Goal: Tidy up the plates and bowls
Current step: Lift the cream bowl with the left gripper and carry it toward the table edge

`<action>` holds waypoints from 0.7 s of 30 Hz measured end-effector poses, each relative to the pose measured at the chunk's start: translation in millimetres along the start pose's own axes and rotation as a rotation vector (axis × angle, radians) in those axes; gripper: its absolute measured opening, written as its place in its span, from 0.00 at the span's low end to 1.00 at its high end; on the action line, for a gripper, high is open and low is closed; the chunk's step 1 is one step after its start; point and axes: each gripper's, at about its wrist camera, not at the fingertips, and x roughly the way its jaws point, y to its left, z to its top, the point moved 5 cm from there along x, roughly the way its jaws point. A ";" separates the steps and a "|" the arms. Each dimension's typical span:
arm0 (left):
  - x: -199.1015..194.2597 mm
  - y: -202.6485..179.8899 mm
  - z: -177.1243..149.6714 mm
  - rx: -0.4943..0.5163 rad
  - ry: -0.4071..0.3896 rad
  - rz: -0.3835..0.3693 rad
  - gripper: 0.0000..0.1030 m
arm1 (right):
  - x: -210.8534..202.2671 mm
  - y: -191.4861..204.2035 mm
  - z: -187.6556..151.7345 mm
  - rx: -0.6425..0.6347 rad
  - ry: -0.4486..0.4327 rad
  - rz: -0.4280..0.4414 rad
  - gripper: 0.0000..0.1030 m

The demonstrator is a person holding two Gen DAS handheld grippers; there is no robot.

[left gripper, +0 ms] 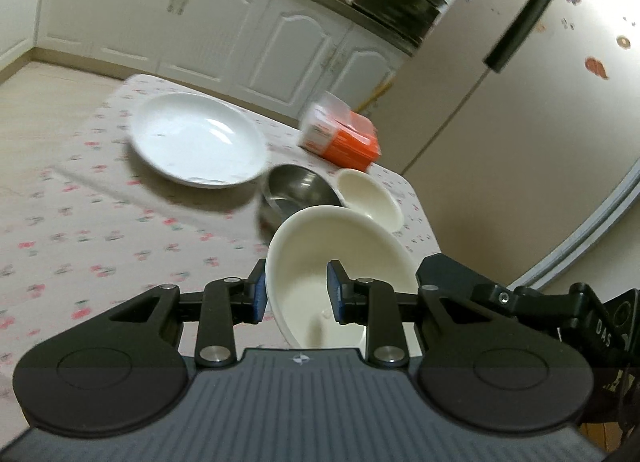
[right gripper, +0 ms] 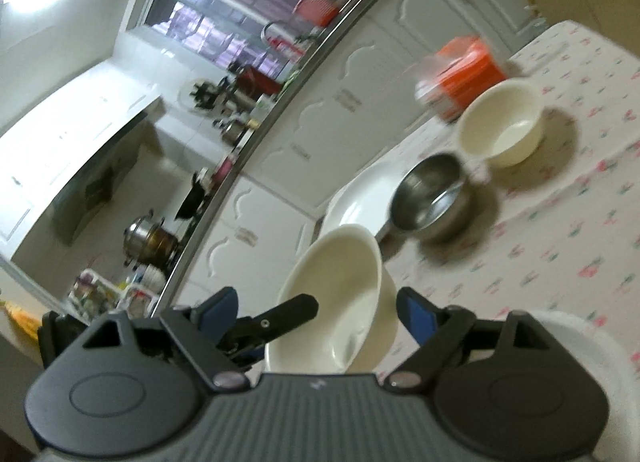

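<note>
Kitchen cabinets in white run behind a table [left gripper: 100, 198] under a cherry-print cloth, a fridge with magnets on one side. Nearest the left gripper [left gripper: 299, 294] is a cream bowl [left gripper: 332, 254], lifted off the cloth and tipped, its mouth facing up and toward the cabinets; the blue pads are clenched on its near rim, one inside and one outside the wall. Seen from the right wrist, that same cream bowl [right gripper: 340, 294] sits between the fingers of the right gripper [right gripper: 320, 312], whose jaws stand wide and press on nothing — released, by the look of it, so the left alone carries the load. A rim pinch suits a thin wall, and probably explains the tilt: the weight hangs away from the pads.

Just beyond stands a steel bowl [left gripper: 298, 192], upright, and beside it a smaller cream bowl [left gripper: 370, 196], also mouth up. A white plate [left gripper: 196, 138] lies flat farther left, its edge near the steel bowl. Farthest back sits an orange box [left gripper: 340, 134] — blurred, its label unreadable. My guess is that the held bowl is headed for nesting with its fellows.
</note>
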 end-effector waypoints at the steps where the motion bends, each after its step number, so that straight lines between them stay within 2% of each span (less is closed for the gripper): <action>1: -4.9 5.2 -1.0 -0.008 -0.005 0.007 0.30 | 3.8 4.0 -4.2 -0.003 0.012 0.006 0.84; 7: -33.8 43.2 -14.5 -0.053 -0.020 0.056 0.30 | 27.7 20.6 -35.1 0.001 0.092 0.034 0.84; 19: -69.9 104.5 -50.7 -0.131 -0.010 0.118 0.29 | 59.5 37.9 -95.5 -0.013 0.238 0.021 0.85; 21: -72.1 108.7 -56.8 -0.143 -0.001 0.109 0.29 | 60.3 43.2 -99.7 -0.069 0.236 0.002 0.85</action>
